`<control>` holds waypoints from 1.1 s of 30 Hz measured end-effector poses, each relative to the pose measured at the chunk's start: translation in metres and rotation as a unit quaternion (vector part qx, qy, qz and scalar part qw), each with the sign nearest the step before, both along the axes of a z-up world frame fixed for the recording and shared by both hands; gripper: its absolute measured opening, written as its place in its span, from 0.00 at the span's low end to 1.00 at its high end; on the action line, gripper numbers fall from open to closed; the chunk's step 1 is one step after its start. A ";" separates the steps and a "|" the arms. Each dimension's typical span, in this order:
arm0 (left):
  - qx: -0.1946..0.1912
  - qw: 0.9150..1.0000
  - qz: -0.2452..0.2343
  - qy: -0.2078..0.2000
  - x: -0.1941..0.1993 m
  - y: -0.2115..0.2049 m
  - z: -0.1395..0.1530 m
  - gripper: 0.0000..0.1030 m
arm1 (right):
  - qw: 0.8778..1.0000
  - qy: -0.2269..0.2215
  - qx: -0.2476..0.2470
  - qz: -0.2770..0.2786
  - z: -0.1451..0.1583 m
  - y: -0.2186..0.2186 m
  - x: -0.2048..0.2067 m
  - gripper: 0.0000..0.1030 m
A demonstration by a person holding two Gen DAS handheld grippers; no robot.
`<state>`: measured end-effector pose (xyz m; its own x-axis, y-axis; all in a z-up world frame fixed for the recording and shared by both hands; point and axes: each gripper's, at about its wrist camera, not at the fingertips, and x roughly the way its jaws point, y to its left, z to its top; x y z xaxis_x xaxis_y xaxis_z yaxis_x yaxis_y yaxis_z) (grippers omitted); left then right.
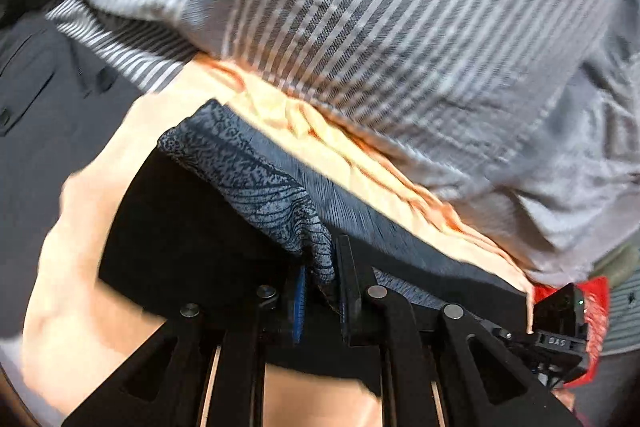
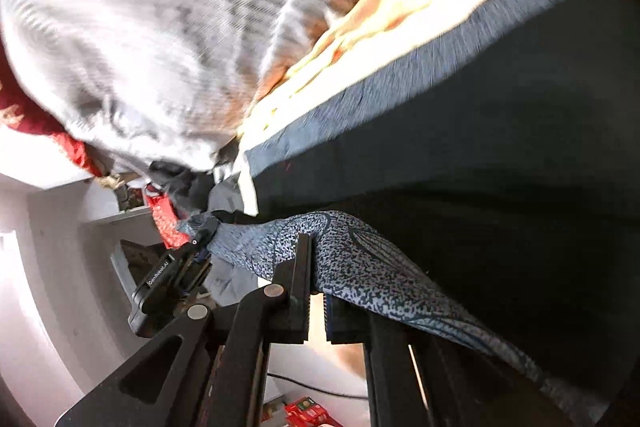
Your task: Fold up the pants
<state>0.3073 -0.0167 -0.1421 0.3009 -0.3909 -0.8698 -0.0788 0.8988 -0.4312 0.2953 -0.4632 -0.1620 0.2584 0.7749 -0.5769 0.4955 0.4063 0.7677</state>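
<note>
The pants [image 1: 256,179] are blue-grey patterned cloth with a dark inner side, held up over a peach sheet [image 1: 84,211]. My left gripper [image 1: 320,283] is shut on a pinched edge of the pants. In the right wrist view the same pants [image 2: 360,259] stretch between both grippers. My right gripper [image 2: 318,259] is shut on the patterned cloth. The left gripper [image 2: 200,239] shows at the far end of the stretched edge, clamped on the cloth.
A grey striped blanket [image 1: 380,27] lies bunched behind the pants, and also fills the upper left of the right wrist view [image 2: 140,27]. Red cloth [image 2: 48,131] lies beyond it. A dark garment [image 1: 36,87] lies at left. White furniture [image 2: 60,227] stands below.
</note>
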 end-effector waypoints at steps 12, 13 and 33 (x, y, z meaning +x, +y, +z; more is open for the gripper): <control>0.127 0.988 0.081 0.021 0.029 0.014 -0.039 0.68 | 0.996 0.053 -0.042 0.056 -0.084 -0.005 0.072 0.10; 0.142 0.986 0.080 0.019 0.025 0.016 -0.033 0.68 | 0.996 0.054 -0.042 0.055 -0.081 -0.005 0.073 0.12; 0.299 0.948 -0.104 0.031 -0.040 -0.106 -0.053 0.75 | 0.972 -0.012 -0.215 0.096 0.006 -0.034 -0.011 0.52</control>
